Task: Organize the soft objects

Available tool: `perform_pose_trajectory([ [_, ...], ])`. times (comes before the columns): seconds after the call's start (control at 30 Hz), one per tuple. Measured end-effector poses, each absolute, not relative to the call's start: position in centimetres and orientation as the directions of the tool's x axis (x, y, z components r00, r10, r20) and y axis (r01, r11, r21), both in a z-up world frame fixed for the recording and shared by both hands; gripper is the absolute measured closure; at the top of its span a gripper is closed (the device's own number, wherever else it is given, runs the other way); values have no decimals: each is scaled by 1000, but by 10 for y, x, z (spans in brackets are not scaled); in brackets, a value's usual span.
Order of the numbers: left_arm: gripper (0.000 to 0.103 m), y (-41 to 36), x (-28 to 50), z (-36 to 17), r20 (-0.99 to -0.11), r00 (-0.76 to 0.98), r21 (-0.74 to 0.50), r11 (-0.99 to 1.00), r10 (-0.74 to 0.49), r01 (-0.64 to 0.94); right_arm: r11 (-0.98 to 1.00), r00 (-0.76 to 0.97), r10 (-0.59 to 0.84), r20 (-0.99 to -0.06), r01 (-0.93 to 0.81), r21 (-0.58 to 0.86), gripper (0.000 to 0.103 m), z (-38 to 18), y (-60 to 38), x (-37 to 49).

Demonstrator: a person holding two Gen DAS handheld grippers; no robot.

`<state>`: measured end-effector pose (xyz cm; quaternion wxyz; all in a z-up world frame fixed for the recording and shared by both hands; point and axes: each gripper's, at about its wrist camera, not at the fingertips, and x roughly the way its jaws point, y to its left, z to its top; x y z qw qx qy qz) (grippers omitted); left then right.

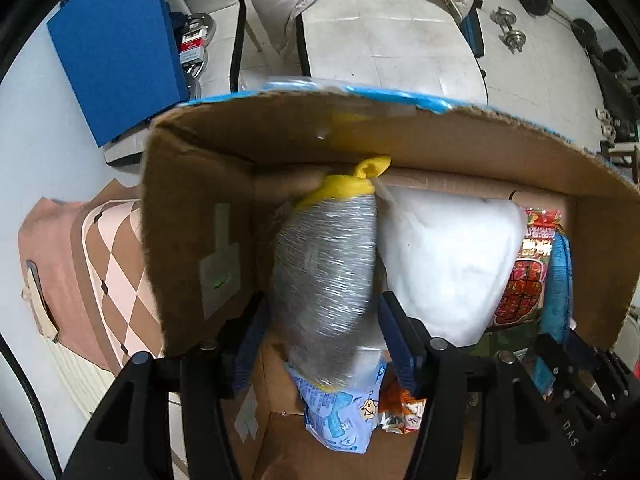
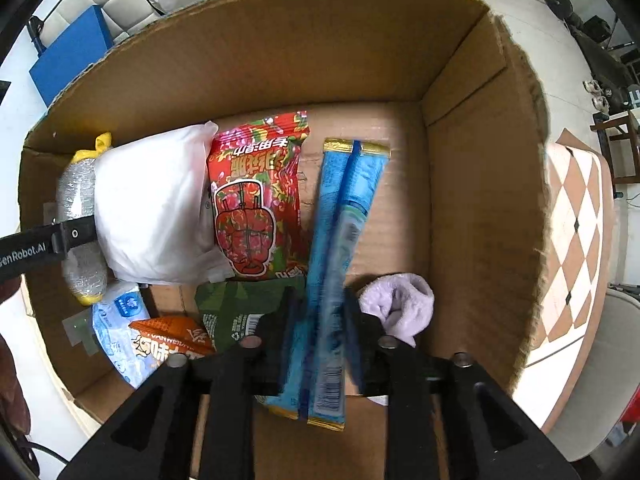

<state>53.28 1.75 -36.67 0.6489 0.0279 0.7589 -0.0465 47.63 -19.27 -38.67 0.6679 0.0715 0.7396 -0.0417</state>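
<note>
A: What's the biggest thing here?

B: The open brown cardboard box (image 2: 256, 60) on the white tabletop (image 1: 52, 128). Everything else I'll place against it.

A: And inside?

B: A plump white plastic-wrapped pillow pack (image 2: 152, 208) lies toward the box's left wall. Between the pack and that wall is a silver-grey wrapped bundle with a yellow knotted end (image 1: 326, 276). Right of the pack is a red printed snack bag (image 2: 256, 196), then a long blue foil packet (image 2: 340, 232) on the box floor near the middle. A small lilac fleece cloth (image 2: 400, 308) sits beside the box's right wall.

A: The left tool (image 1: 320, 336)?

B: Its blue pads stand on either side of the silver-grey bundle, parted; I see no squeeze on it.

A: The right tool (image 2: 320, 320)?

B: Its pads flank the blue foil packet's near end, slightly apart, the packet blurred between them, loose rather than pinched
</note>
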Motion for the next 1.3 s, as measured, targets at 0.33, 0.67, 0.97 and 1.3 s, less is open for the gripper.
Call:
perform_pose_trajectory([
  [0.33, 31, 27, 509, -334, -994, -92, -68, 994, -60, 84, 991, -55, 34, -998, 134, 26, 66, -362, -180, 458],
  [0.67, 2, 41, 450, -302, -999, 27, -43, 994, -46, 96, 998, -8, 8, -1000, 61, 7, 26, -321, -165, 418],
  [0.97, 1, 34, 403, -295, -998, 45, -46, 992, -51, 118, 998, -30, 33, -999, 56, 32, 9, -316, -160, 389],
  [1.3, 1, 29, 377, -279, -994, 84, -57, 993, -66, 106, 997, 27, 0, -1000, 77, 2, 0, -294, -167, 373],
])
